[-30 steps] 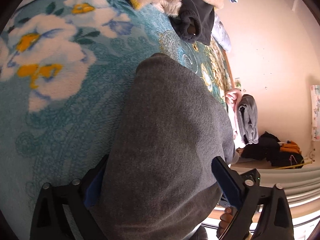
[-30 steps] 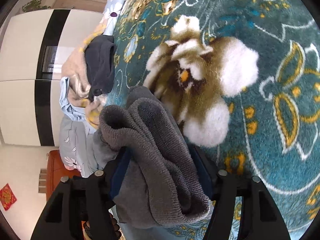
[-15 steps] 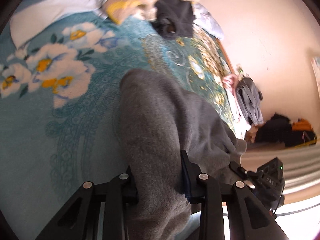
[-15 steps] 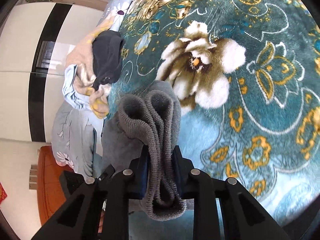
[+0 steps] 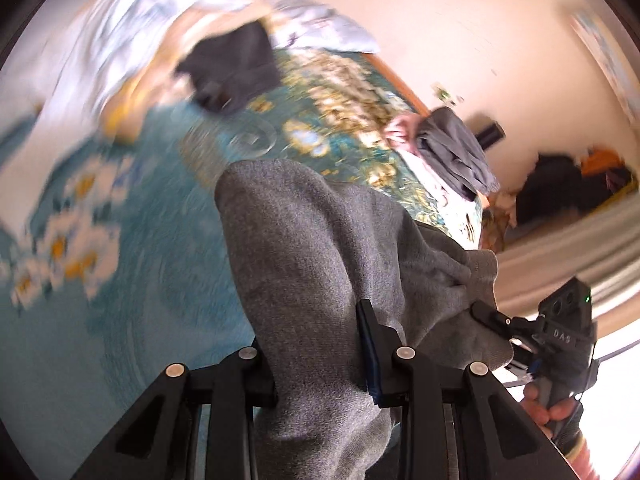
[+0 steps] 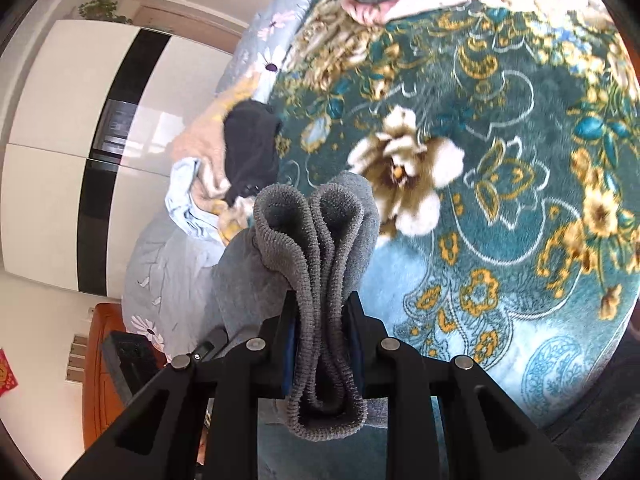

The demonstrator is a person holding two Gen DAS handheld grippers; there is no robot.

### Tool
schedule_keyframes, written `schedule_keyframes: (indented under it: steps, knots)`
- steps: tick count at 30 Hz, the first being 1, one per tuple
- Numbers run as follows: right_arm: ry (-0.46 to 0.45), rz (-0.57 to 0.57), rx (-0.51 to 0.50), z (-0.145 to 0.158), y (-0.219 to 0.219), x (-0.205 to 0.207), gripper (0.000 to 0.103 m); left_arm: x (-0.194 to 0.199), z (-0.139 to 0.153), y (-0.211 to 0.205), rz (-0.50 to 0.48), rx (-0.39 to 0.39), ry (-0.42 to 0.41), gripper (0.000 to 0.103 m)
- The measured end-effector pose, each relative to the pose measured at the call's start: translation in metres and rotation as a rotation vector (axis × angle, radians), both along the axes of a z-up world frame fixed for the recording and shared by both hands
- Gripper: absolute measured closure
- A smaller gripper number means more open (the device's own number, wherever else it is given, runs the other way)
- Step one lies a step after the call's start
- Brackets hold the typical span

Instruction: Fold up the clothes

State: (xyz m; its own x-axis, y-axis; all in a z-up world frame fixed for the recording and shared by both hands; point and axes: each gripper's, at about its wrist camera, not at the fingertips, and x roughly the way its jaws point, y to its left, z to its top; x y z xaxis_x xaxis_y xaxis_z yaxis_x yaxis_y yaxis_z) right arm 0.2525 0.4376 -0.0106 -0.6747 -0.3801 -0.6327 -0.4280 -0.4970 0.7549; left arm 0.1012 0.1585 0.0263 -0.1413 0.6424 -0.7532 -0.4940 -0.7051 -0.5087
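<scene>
Left wrist view: your left gripper (image 5: 316,344) is squeezing the gray sweater (image 5: 320,248) above the blanket (image 5: 120,280). Your right gripper (image 6: 320,332) is pinching its ribbed edge (image 6: 316,240). Its body is showing "DAS".

Both views are bright with daylight. In the left wrist view the light seems to come from the lower right, where the frame blows out to white beside the pale curtain (image 5: 560,252). The upper left smears with motion blur: the pillows (image 5: 132,40) and the white flowers on the teal blanket (image 5: 64,236) lose their outlines, while the grey garment (image 5: 320,264) stays sharp. The right wrist view is crisp; the glossy wardrobe (image 6: 60,152) carries window glare. Fisheye bending curves both edges into black corners.
</scene>
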Motion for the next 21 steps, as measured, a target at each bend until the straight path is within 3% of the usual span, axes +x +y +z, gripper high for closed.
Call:
schedule_keyframes:
  steps: [7, 14, 21]
  knots:
    - [0.06, -0.073, -0.023, 0.01, 0.029, 0.016, 0.08, 0.005, 0.039, 0.052, -0.119, -0.05, 0.147, 0.07]
    - [0.09, -0.14, -0.026, 0.023, 0.068, 0.019, 0.08, -0.006, 0.059, 0.106, -0.23, -0.046, 0.211, 0.071]
    - [0.11, -0.178, 0.007, 0.043, 0.112, 0.003, 0.08, -0.043, 0.073, 0.168, -0.321, -0.016, 0.229, 0.071]
